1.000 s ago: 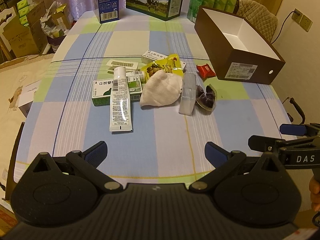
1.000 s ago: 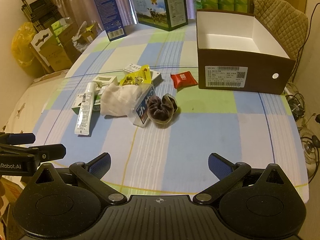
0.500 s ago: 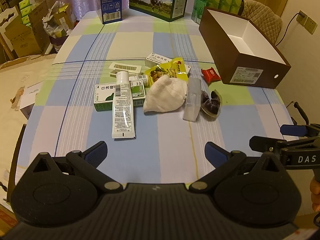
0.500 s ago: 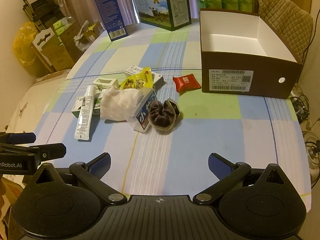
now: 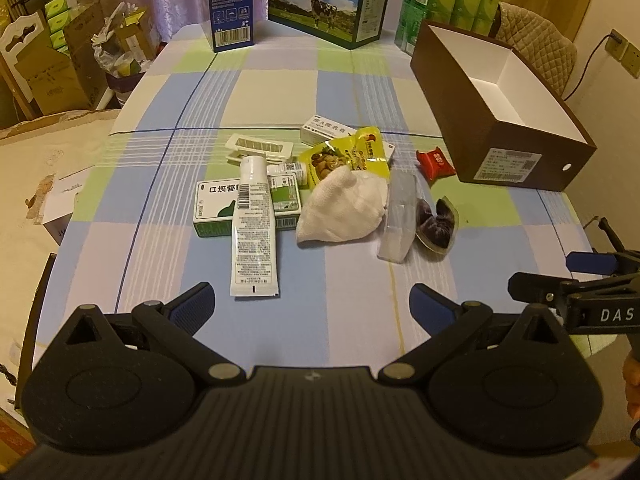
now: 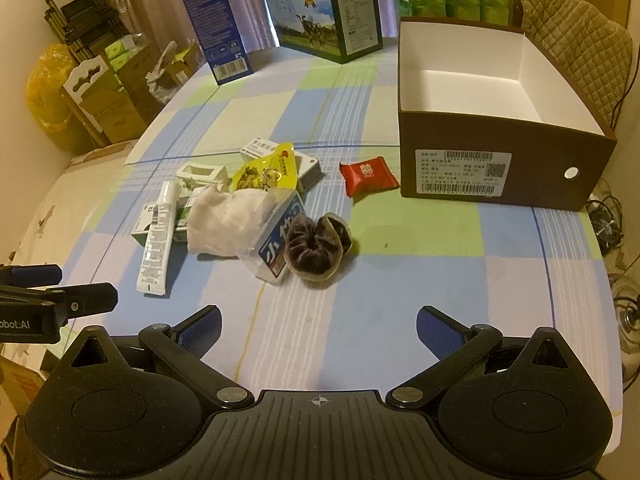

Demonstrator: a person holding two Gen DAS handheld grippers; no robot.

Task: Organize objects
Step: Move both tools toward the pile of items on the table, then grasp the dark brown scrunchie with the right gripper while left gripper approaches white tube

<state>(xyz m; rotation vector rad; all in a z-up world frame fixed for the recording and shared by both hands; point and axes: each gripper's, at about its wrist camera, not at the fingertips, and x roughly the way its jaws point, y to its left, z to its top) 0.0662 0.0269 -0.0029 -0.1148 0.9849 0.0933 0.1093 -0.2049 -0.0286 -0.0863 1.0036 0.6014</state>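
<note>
Both the left gripper (image 5: 311,307) and right gripper (image 6: 318,327) gape empty, short of the white cloth (image 5: 343,209); brown box (image 6: 504,128) lies beyond it.

We see our right gripper (image 6: 318,330) spread wide, empty, above the checked table (image 6: 400,240). Ahead, a pile: tube (image 6: 157,236) on a green box (image 6: 182,216), white cloth (image 6: 228,216), yellow pouch (image 6: 266,172), dark scrunchie (image 6: 316,246). Red packet (image 6: 368,176) sits just left of the open brown box (image 6: 500,168).
</note>
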